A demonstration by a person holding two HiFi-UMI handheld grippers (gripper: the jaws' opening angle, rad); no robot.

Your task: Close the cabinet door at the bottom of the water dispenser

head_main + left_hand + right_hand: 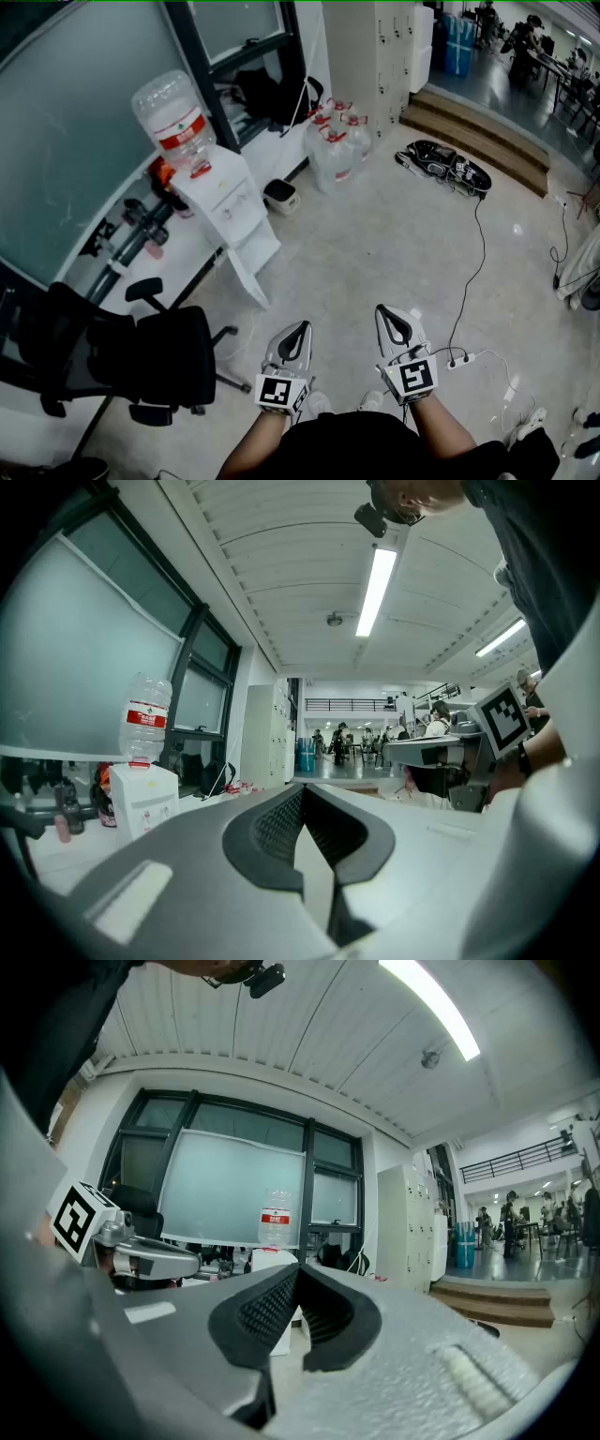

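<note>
Cabinet door (247,279): open, panel swung out from base of water dispenser (225,202) over floor, free edge toward person. Lies ahead-left of both claws, well apart. Left claw (293,341) nearer; right claw (397,327) further right. Both pressed together, empty. Only head view shows door; gripper views catch dispenser top and bottle (275,1222).

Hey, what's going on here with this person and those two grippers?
A person stands back from the water dispenser, holding the left gripper and the right gripper out in front, both shut and empty. The cabinet door at the dispenser's bottom hangs open, and neither gripper has reached it yet.
</note>
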